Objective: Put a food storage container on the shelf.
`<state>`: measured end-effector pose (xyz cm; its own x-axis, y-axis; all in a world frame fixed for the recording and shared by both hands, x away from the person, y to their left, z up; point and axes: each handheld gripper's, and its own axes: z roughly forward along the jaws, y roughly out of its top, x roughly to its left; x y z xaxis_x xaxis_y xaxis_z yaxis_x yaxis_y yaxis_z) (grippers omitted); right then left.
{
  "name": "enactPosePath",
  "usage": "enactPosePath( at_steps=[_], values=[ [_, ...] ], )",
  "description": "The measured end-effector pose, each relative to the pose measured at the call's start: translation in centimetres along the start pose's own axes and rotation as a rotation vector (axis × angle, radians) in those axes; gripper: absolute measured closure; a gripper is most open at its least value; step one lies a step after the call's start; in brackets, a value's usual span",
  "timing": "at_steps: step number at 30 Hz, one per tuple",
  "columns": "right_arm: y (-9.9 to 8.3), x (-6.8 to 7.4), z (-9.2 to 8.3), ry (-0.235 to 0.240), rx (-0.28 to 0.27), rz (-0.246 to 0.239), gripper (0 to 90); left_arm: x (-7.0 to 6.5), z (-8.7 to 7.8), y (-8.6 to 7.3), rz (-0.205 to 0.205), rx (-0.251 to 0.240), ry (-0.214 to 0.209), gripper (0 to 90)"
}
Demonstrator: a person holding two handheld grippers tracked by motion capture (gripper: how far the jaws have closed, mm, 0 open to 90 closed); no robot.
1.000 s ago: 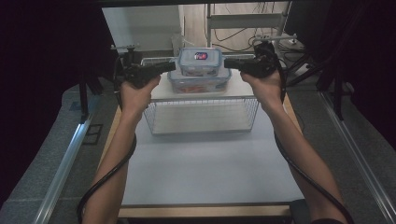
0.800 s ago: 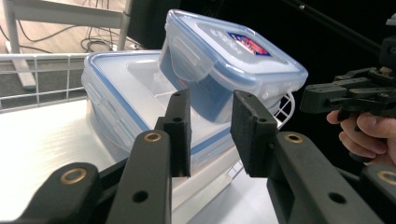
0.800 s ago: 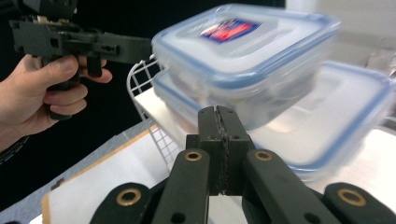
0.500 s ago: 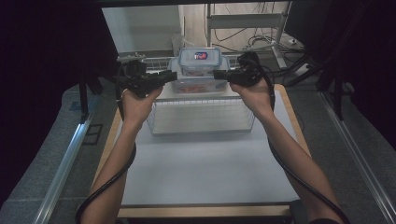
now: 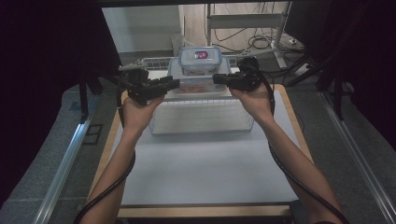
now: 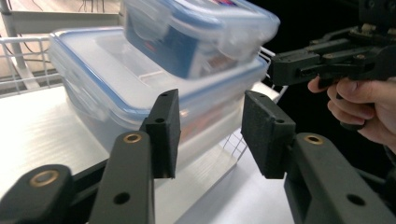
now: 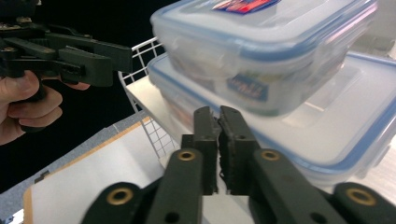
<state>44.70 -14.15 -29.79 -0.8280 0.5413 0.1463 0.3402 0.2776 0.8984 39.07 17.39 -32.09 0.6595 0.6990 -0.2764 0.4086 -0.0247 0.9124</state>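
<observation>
Two bare arms reach up from 6 o'clock over the white bench (image 5: 201,172). Each hand holds a black tool.

The left tool (image 5: 173,84) sits at about 10 o'clock from the middle of the bench. It points toward 3 o'clock. Its jaws have a gap between them, and they have just been opening wider. Nothing is between them. In the left gripper view the big box (image 6: 116,88) lies just past the jaw tips.

The right tool (image 5: 217,78) sits at about 1 o'clock and points toward 9 o'clock, at the left tool. Its jaws are almost closed, with just a thin slit between the pads (image 7: 231,140). They have just been opening a tiny bit. They hold nothing.

Between the two tools is a wire basket (image 5: 205,119). The big box (image 5: 201,81) sits on top of it. It is clear with a blue rim, and something red is inside.

A small box (image 5: 201,59) sits on the big box, toward 12 o'clock. It is clear too, and its lid has a red and blue sticker.

Past the bench, at 12 o'clock, are cables on the floor.
</observation>
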Motion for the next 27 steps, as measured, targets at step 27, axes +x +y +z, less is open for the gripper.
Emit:
enactPosePath(
  at_steps=[27],
  values=[
    [-4.6,1.2,-0.5,0.017,0.025,-0.047,58.7,-2.6,-0.1,-4.9,0.138,0.039,0.037,33.6]
  ],
)
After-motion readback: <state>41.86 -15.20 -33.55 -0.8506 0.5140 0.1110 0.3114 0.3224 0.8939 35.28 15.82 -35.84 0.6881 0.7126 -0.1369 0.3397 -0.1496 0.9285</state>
